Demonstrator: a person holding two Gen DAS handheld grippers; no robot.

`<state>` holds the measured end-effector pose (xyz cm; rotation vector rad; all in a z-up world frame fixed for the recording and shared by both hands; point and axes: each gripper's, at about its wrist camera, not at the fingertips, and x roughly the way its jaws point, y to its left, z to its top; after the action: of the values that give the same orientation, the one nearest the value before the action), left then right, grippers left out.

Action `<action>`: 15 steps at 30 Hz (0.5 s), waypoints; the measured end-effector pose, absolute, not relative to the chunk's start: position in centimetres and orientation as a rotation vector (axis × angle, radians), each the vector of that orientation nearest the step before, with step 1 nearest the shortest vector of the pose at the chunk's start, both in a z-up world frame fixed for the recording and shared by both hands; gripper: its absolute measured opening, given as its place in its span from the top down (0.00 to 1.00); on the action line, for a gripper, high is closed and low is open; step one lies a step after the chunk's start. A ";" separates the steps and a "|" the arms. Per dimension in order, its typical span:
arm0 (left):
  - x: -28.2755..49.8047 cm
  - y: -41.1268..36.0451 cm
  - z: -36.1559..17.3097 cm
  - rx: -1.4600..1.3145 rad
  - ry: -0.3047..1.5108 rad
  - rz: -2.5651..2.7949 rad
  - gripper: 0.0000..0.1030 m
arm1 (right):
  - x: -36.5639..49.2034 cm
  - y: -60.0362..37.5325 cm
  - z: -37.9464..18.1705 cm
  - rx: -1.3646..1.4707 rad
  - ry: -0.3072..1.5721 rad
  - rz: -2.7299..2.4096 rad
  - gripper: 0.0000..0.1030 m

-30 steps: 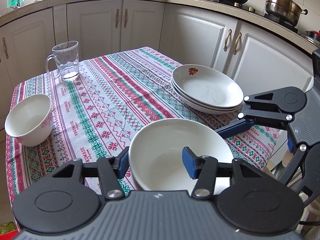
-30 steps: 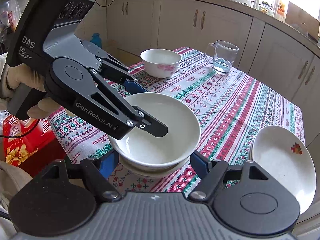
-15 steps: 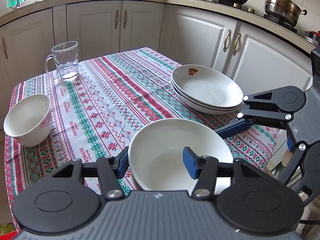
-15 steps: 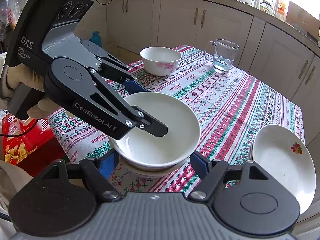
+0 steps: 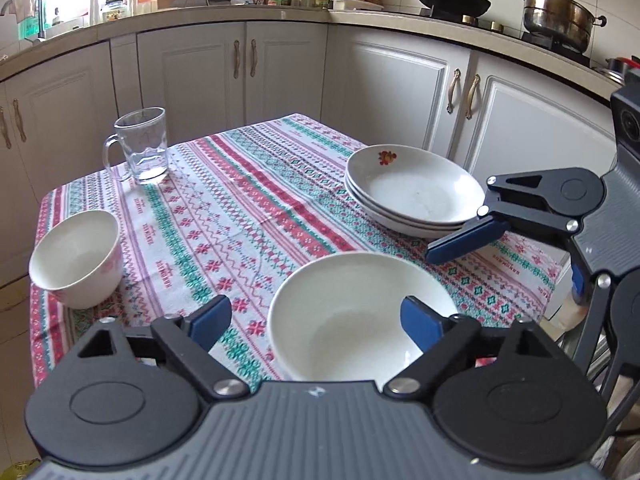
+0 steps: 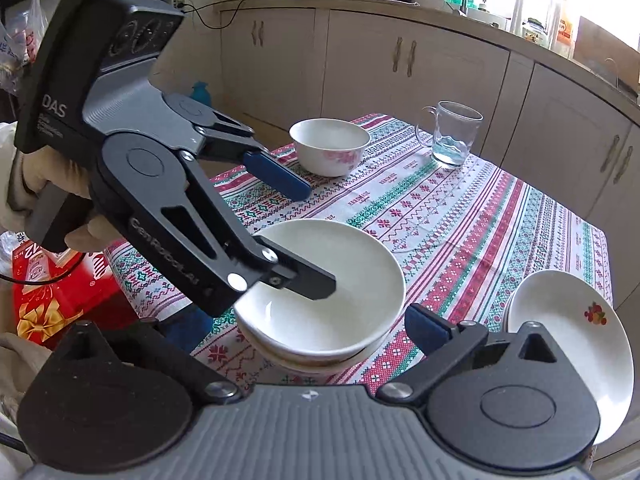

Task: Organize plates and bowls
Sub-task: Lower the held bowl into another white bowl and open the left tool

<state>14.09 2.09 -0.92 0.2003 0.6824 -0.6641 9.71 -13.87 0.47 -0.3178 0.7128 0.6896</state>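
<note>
A wide white bowl (image 5: 340,312) (image 6: 352,280) rests nested on another bowl at the near edge of the patterned tablecloth (image 5: 248,216). My left gripper (image 5: 316,318) (image 6: 320,238) straddles its rim, one finger inside and one outside. Its jaws are opening and neither pad presses the rim. My right gripper (image 6: 308,330) is opening too, with its fingers wide on either side of the bowl stack and clear of it. One of its blue fingers (image 5: 460,242) shows from the left wrist. A stack of white plates (image 5: 412,192) (image 6: 568,340) with a fruit print sits to the right.
A small white bowl with pink flowers (image 5: 76,256) (image 6: 328,144) and a glass mug (image 5: 142,144) (image 6: 456,134) stand on the far part of the table. White kitchen cabinets surround the table. A red box (image 6: 52,292) sits on the floor by the gloved hand.
Both grippers have opened. The left jaws let go of the bowl's rim and the right jaws spread away from its sides. The bowl stays where it was.
</note>
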 end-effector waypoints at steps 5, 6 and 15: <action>13.4 3.4 -1.1 0.205 0.693 -0.624 0.11 | 9.6 -13.9 0.4 -0.314 0.710 0.684 0.00; 13.3 3.7 -1.1 0.201 0.693 -0.616 0.11 | 9.5 -14.0 0.5 -0.312 0.708 0.685 0.00; 11.8 5.7 -0.5 0.180 0.665 -0.579 0.11 | 9.4 -14.0 0.9 -0.309 0.697 0.682 0.00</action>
<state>11.84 5.69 -0.45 0.1799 0.6651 -0.5791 9.38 -13.97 0.93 -0.3089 0.6972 0.6819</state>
